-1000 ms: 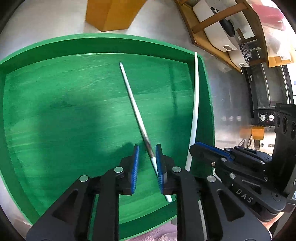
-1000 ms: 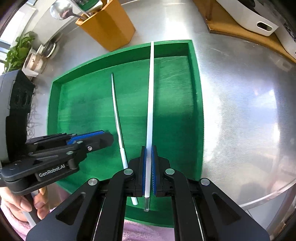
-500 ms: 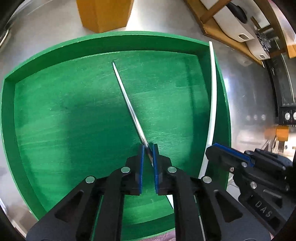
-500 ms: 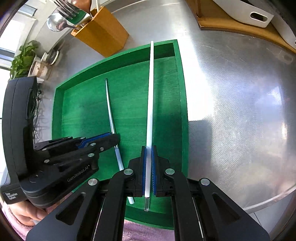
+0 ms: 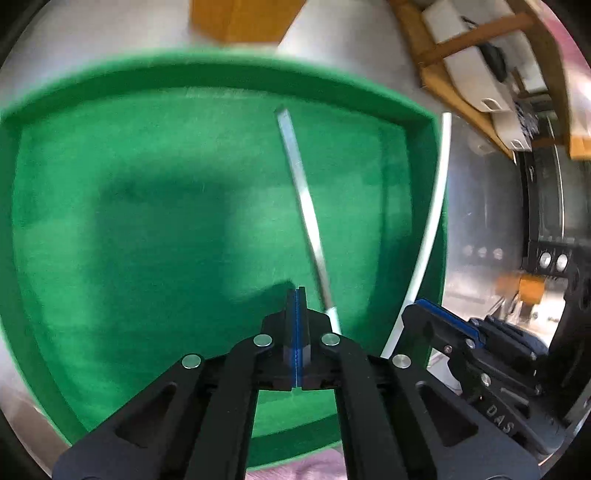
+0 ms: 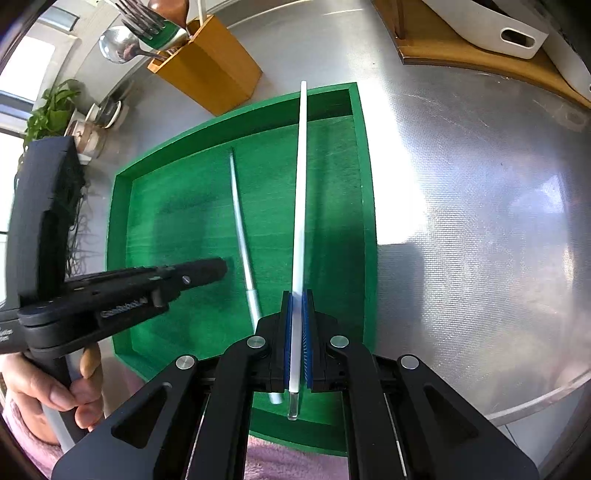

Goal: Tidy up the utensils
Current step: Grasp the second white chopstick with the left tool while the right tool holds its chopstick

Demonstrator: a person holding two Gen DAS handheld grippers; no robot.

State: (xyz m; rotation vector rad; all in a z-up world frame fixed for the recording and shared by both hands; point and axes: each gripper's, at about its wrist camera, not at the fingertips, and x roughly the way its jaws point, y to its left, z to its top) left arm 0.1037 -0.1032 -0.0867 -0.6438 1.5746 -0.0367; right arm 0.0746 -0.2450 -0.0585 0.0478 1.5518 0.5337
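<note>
A green tray lies on the metal counter; it also shows in the left wrist view. A silver-and-white chopstick lies loose on the tray floor; it also shows in the right wrist view. My left gripper is shut with its pads together and empty, just left of that chopstick's near end. My right gripper is shut on a second white chopstick, held above the tray's right side and pointing away. That chopstick shows along the tray's right wall in the left wrist view.
A wooden utensil holder with forks and spoons stands beyond the tray's far edge. A wooden rack with white trays is at the far right. A plant and jars stand at the far left. An appliance stands to the right.
My left gripper closed toward the loose chopstick, and now its pads are together with nothing between them; the chopstick lies just to its right. My right gripper kept its hold.
</note>
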